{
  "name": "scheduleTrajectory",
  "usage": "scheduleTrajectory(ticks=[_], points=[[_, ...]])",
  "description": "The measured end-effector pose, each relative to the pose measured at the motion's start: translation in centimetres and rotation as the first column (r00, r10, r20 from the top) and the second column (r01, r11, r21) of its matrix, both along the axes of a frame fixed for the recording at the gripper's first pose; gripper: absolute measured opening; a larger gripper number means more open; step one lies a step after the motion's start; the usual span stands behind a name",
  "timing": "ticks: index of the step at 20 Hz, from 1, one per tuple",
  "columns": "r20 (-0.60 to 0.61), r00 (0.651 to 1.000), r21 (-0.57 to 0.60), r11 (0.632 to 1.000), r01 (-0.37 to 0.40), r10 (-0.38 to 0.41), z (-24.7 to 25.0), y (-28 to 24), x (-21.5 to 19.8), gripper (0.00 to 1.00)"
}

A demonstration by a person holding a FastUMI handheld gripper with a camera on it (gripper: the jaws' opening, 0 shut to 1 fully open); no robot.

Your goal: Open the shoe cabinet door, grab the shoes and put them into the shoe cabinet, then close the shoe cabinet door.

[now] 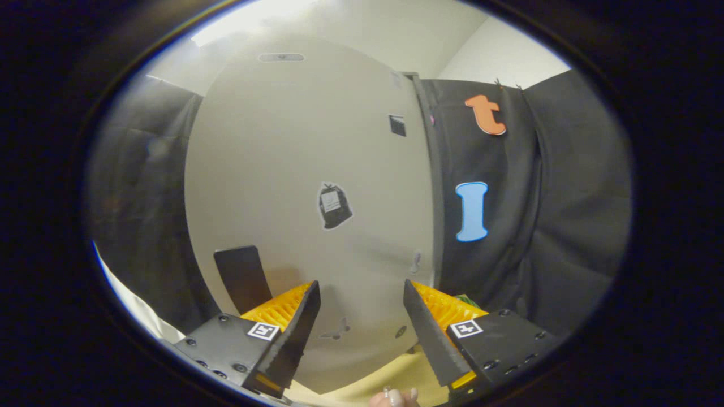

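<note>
Currently, claw [362, 316]: fingers apart, empty, aimed straight at the cabinet front.
Door: large pale grey flat shoe cabinet door [305, 186], shut by the look of it, just ahead of the fingers and spanning the gap between them.
Long axis: vertical, face turned squarely toward the claw.
Right edge: dark upright strip [432, 186], likely frame or seam; hinge side cannot be told.
Grip point: dark rectangular tab [244, 278] low on the door, just beyond the left finger, probably the handle.
Handling, as judgement: stiff, rigid panel, smooth and slippery on the flat face; best pinched at the tab or an edge, then swung.
Markings: 1 small dark bag-shaped sticker [335, 206] mid-door.
Shoes: none to report.
Hand: fingertips [394, 397] below the claw.
</note>
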State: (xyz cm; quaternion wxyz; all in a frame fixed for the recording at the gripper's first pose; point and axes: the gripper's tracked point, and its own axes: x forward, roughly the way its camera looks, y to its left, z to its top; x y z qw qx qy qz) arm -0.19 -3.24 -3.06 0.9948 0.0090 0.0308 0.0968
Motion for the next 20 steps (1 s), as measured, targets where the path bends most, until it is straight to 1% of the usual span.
scheduleTrajectory(ticks=[5,9,11,14,16,20], points=[[0.002,0.998,-0.042,0.997,-0.065,0.065,-0.8,6.7,3.9,0.94],[-0.018,0.996,0.001,0.996,-0.089,0.089,-1.2,9.4,7.3,0.94],[-0.013,0.997,0.000,0.997,-0.080,0.080,-0.9,10.2,8.7,0.93],[0.007,0.999,-0.035,0.999,-0.041,0.041,-0.8,11.3,10.3,0.93],[0.016,1.000,-0.054,0.998,0.023,-0.023,-1.0,11.3,12.0,0.93],[0.017,1.000,-0.002,1.000,0.022,-0.022,-1.2,11.8,13.5,0.93]])
